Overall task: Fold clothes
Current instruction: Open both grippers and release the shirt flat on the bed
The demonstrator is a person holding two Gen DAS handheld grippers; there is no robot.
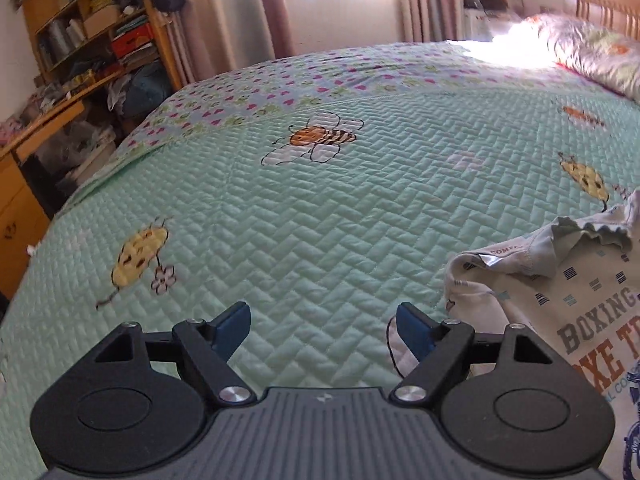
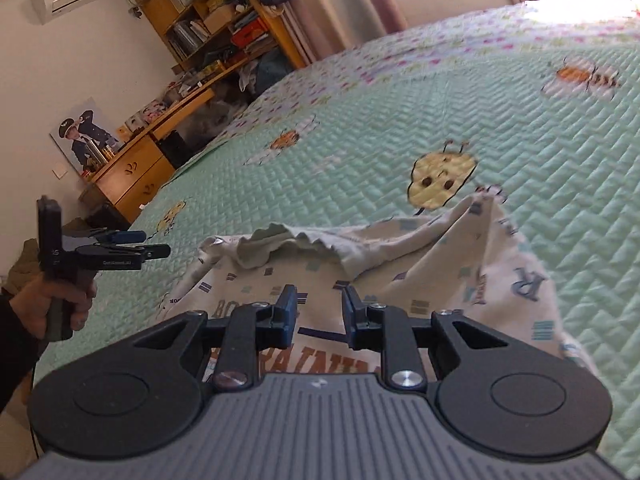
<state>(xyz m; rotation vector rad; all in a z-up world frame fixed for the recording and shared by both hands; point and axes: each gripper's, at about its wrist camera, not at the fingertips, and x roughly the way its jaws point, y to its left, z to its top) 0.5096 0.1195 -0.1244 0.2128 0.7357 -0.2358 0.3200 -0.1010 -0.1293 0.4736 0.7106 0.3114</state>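
Both tools released: your left tool (image 1: pixel 322 330) spread over bare bed (image 1: pixel 320 208), right tool (image 2: pixel 319 312) part-spread above crumpled shirt (image 2: pixel 400 264), ready to regrasp.

Open green quilt (image 1: pixel 320 216) lies clear ahead; only the crumpled shirt (image 1: pixel 560 280) blocks the right side.

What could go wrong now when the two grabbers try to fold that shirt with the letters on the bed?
1. The shirt lies bunched, its collar humped up, so folding now could trap wrinkles.
2. The left gripper is open over the bare quilt beside the shirt; it may pinch quilt instead.
3. The right gripper stands only slightly open above the print and might grab the middle, not an edge.
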